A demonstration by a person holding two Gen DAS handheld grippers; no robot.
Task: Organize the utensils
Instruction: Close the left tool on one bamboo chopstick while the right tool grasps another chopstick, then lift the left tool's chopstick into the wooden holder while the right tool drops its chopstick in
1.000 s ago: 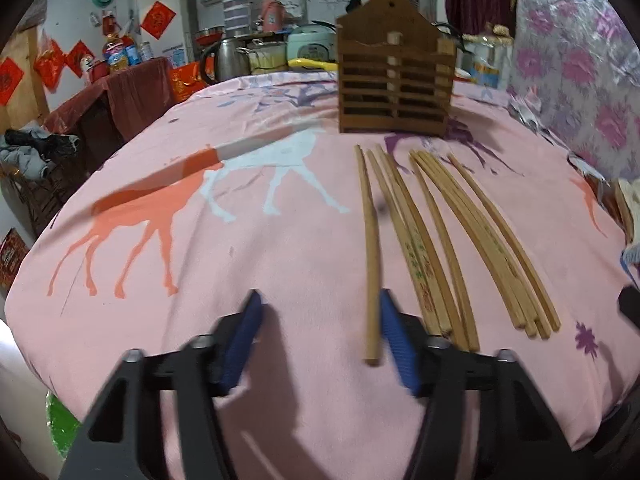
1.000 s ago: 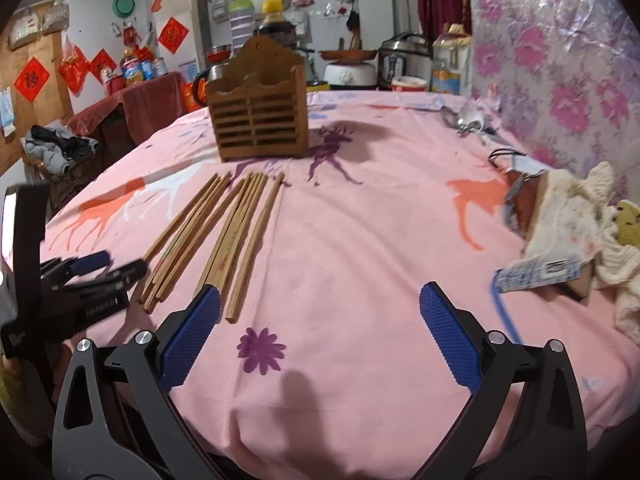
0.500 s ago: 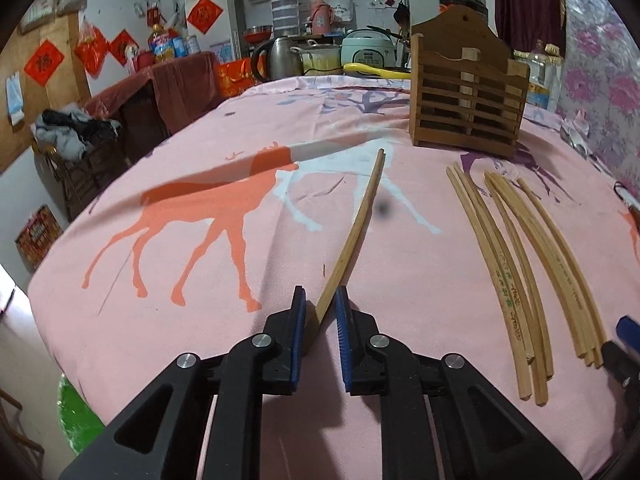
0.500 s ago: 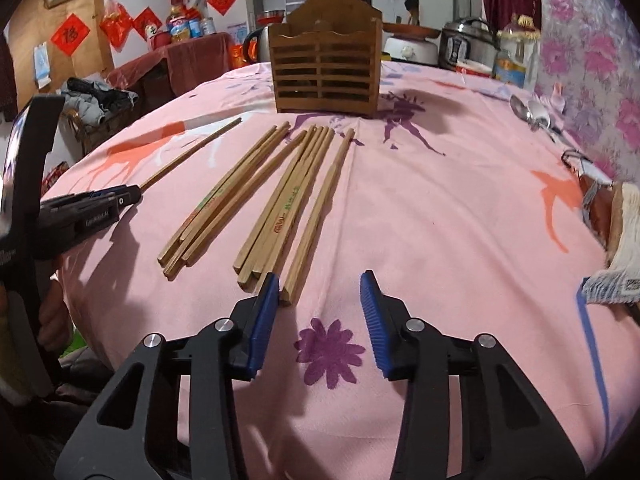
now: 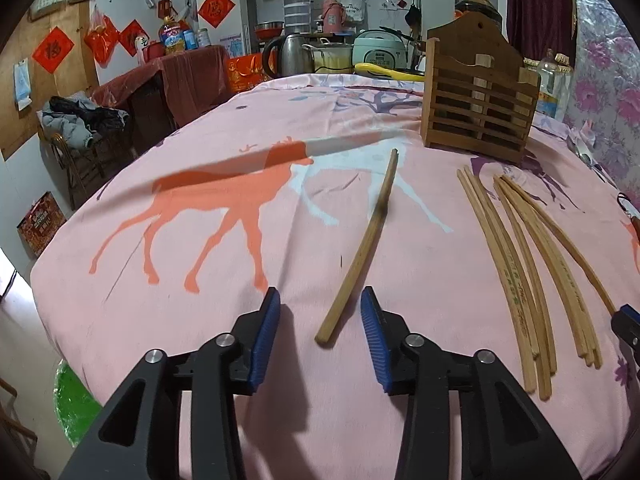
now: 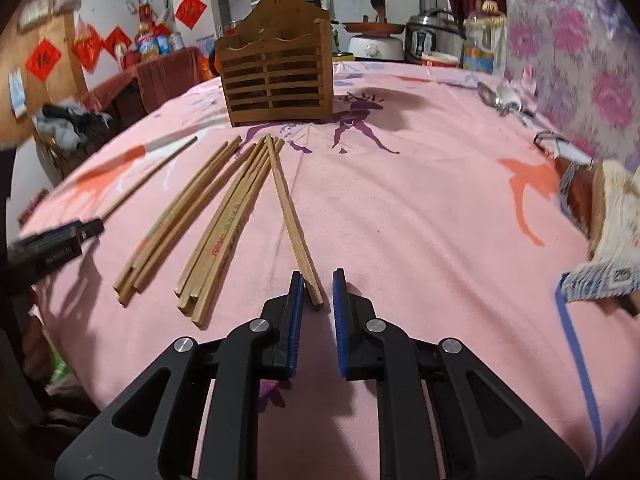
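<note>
A wooden slatted utensil holder stands upright at the far side of the pink table; it also shows in the right wrist view. My left gripper is open, and a single wooden chopstick lies loose on the cloth with its near end between the pads. A bunch of several chopsticks lies to its right. My right gripper is narrowly open around the near end of the rightmost chopstick, which touches the left pad. More chopsticks lie left of it.
A pink tablecloth with deer prints covers the table. Cloths and a dark object sit at the right edge, spoons at the far right. Kettle, cookers and bottles stand behind the table. The left gripper shows in the right wrist view.
My left gripper had closed on the single chopstick and pulled it left, and has now opened, leaving it on the cloth. My right gripper has narrowed around the rightmost chopstick, which now angles away from the bunch.
</note>
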